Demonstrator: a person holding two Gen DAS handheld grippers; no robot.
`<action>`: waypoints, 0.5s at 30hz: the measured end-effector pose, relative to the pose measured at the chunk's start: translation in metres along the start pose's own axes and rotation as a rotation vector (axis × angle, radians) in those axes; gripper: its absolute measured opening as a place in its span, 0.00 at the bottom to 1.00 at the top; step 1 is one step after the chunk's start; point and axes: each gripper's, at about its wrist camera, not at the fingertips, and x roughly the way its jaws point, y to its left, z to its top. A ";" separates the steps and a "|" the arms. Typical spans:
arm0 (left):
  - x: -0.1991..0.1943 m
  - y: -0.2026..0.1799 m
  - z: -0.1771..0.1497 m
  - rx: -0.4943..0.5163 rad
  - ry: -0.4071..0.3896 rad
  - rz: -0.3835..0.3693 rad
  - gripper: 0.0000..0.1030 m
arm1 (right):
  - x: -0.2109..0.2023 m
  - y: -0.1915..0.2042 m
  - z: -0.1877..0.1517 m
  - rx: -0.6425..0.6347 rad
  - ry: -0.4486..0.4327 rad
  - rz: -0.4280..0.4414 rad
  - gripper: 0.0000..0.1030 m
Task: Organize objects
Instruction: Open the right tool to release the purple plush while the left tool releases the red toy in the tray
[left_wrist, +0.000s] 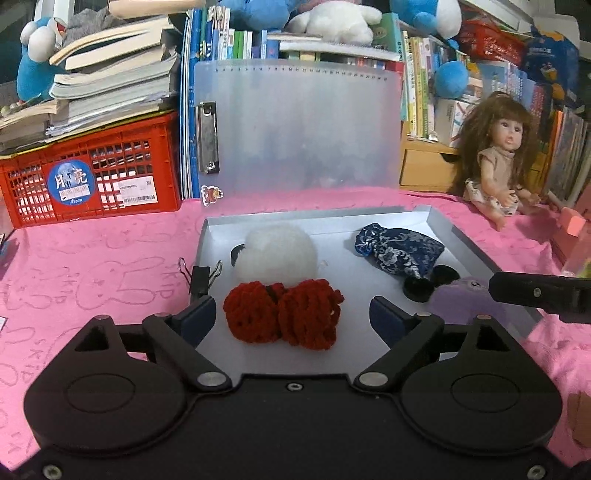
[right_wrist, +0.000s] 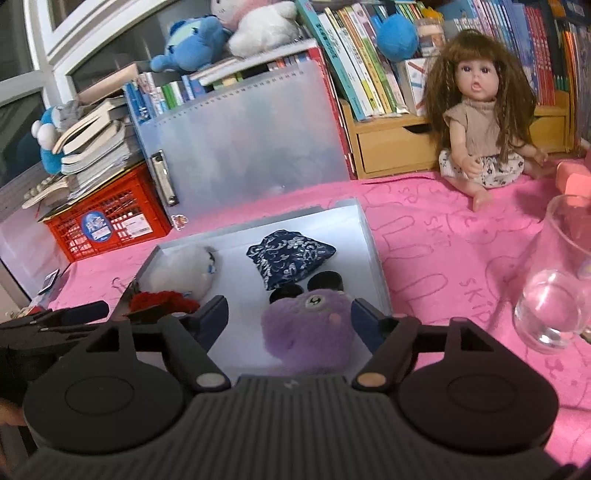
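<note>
An open translucent box (left_wrist: 454, 236) lies on the pink cloth, its lid standing up behind it. Inside are a red yarn bow (left_wrist: 282, 319), a white plush (left_wrist: 275, 251), a blue patterned pouch (left_wrist: 399, 249), two black round caps (left_wrist: 417, 288) and a purple plush (left_wrist: 461, 299). My left gripper (left_wrist: 291, 319) is open with the red bow between its fingers, not touching. My right gripper (right_wrist: 290, 319) is open around the purple plush (right_wrist: 308, 328), which rests in the box (right_wrist: 373, 240). The pouch (right_wrist: 291, 254) and the white plush (right_wrist: 184, 271) lie behind it.
A red crate (left_wrist: 92, 177) with stacked books stands at back left. A doll (left_wrist: 502, 158) sits at back right. A binder clip (left_wrist: 201, 277) grips the box's left wall. A glass mug (right_wrist: 554, 280) stands right of the box. Books and plush toys fill the back.
</note>
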 end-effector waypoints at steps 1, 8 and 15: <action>-0.005 0.000 0.000 0.002 -0.003 -0.002 0.88 | -0.003 0.001 -0.001 -0.005 -0.002 0.002 0.83; -0.037 0.003 -0.006 -0.006 -0.016 -0.045 0.91 | -0.026 0.008 -0.009 -0.017 -0.025 0.023 0.85; -0.067 0.005 -0.016 -0.002 -0.040 -0.081 0.92 | -0.047 0.013 -0.018 -0.026 -0.042 0.041 0.85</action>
